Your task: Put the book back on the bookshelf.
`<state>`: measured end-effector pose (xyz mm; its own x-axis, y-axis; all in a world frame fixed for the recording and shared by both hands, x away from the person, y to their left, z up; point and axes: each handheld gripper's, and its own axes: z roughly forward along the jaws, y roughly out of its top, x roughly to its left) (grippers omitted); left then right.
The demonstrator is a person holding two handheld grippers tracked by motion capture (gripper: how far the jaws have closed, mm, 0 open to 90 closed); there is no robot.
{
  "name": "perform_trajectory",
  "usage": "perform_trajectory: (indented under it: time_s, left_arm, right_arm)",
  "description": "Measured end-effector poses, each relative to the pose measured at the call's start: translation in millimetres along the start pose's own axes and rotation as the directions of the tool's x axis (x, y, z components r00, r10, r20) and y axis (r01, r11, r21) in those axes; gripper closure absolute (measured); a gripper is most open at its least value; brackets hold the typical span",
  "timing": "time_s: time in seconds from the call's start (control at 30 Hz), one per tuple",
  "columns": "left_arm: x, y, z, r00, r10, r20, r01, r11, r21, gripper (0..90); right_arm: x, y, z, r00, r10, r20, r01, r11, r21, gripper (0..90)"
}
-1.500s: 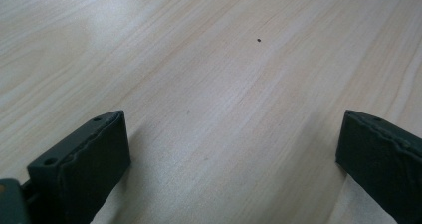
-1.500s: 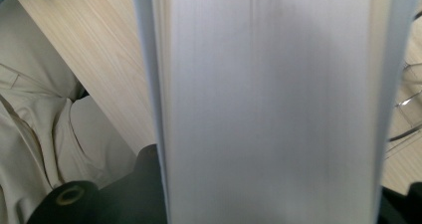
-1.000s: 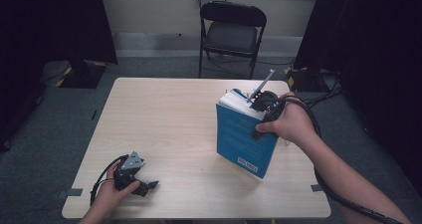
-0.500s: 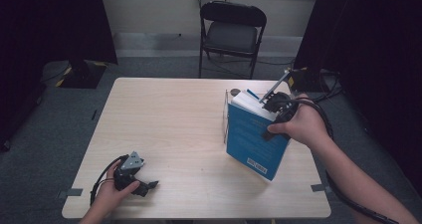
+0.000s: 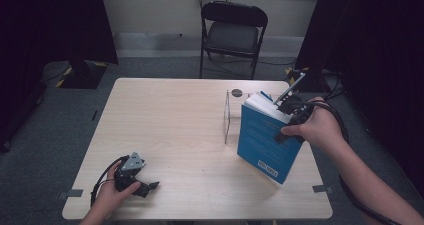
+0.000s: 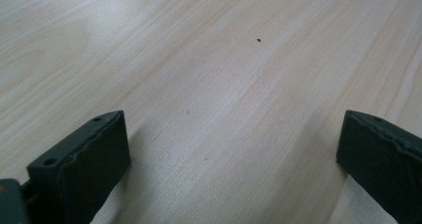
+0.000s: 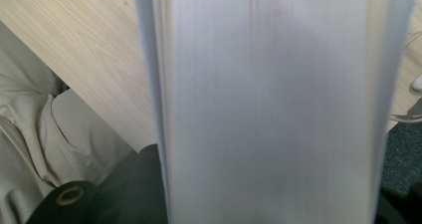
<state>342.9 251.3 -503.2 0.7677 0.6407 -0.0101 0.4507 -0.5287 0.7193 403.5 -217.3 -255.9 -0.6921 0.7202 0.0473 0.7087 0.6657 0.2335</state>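
One blue book stands clamped in the right tongs.

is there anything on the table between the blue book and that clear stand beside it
Nothing visible. The right gripper holds the blue book upright, tilted, just right of the clear stand, and the strip of table between them looks bare. The left gripper rests at the near left corner.

Black folding chair behind table, clear stand on it
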Motion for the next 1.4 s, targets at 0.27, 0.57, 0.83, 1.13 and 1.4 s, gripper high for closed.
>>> perform_trajectory:
  time_s: [0.27, 0.57, 0.83, 1.13, 1.4]
  left_arm:
    - [0.1, 0.0, -0.1, 1.0000, 0.001, 0.000, -0.001, 1.0000, 0.001, 0.0]
    - [0.7, 0.1, -0.5, 0.9999, 0.010, 0.000, -0.010, 0.9999, 0.007, 0.0]
    - [0.0, 0.0, 0.0, 1.0000, 0.000, 0.000, 0.000, 1.0000, 0.000, 0.0]
    - [0.1, 0.1, 0.2, 1.0000, 0.000, 0.000, 0.000, 1.0000, 0.000, 0.0]
    - [-0.1, 0.3, 0.4, 1.0000, -0.001, 0.000, 0.001, 1.0000, -0.001, 0.0]
  right_arm:
    - [-10.9, -18.9, -5.3, 0.9992, 0.038, 0.009, -0.038, 0.999, -0.002, 61.7]
    - [-23.1, -36.0, -12.3, 0.9963, 0.084, 0.020, -0.084, 0.996, -0.010, 61.8]
    - [-35.8, -46.2, -14.2, 0.9915, 0.124, 0.038, -0.124, 0.992, -0.011, 61.8]
    - [-49.4, -57.0, -15.5, 0.9844, 0.167, 0.054, -0.167, 0.986, -0.016, 61.8]
    - [-59.6, -64.4, -19.2, 0.9758, 0.207, 0.070, -0.206, 0.978, -0.022, 61.8]
